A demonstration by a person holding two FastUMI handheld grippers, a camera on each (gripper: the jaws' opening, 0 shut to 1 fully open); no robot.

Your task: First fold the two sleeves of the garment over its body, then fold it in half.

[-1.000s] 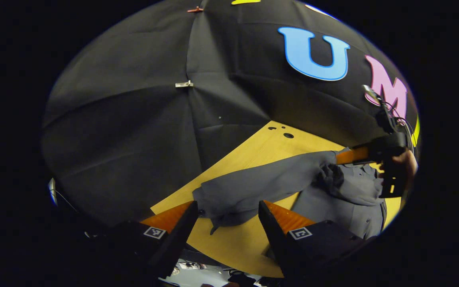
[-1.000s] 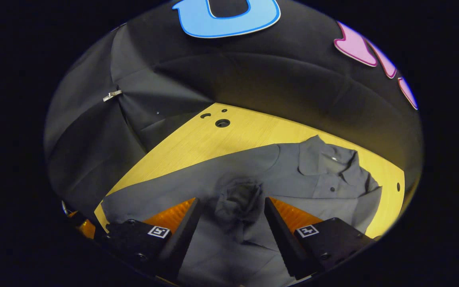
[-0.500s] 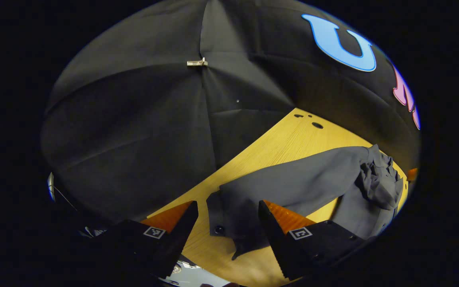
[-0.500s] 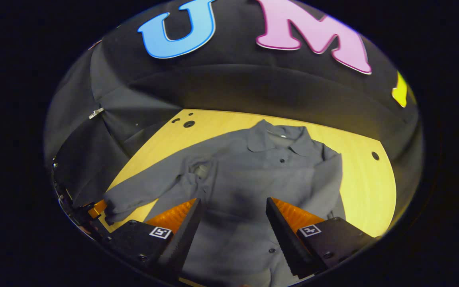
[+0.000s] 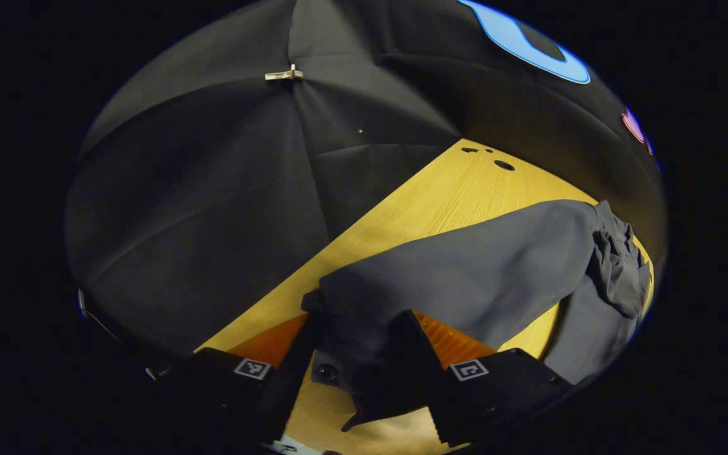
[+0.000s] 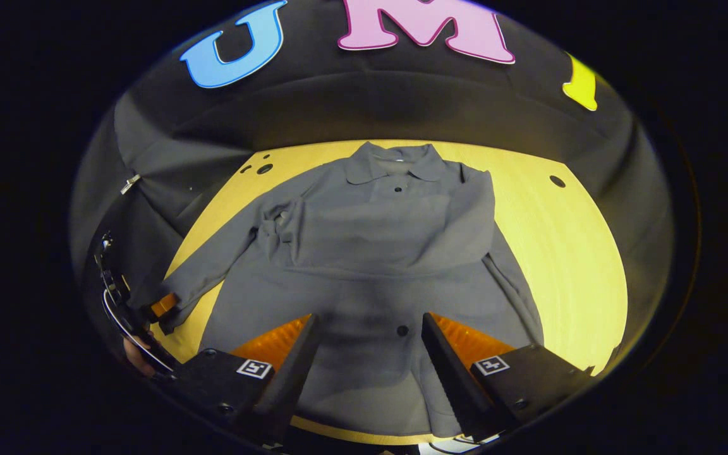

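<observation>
A grey button shirt [image 6: 395,278] lies flat on the yellow table [image 6: 566,240] with its collar [image 6: 395,169] at the far side. One sleeve is folded across the chest, and its bunched cuff [image 6: 275,224] rests near the opposite shoulder. The other sleeve [image 5: 465,278] stretches out toward the table's corner. Its cuff [image 5: 357,328] lies between the fingers of my left gripper [image 5: 357,344] and drapes over their tips; the jaws still stand apart. In the right gripper view the left gripper [image 6: 160,306] meets that cuff. My right gripper [image 6: 367,325] hangs open over the shirt's lower front.
Dark round holes [image 6: 265,169] mark the tabletop near its far corners. The black cloth wall [image 5: 212,189] closes in right behind the table, pinned by a metal clip [image 5: 284,74]. A hand [image 6: 136,351] holds the left gripper at the table's near corner.
My right gripper let go of the bunched cuff on the chest and drew back toward the hem. My left gripper moved forward until the outstretched sleeve's cuff sat between its fingers.
</observation>
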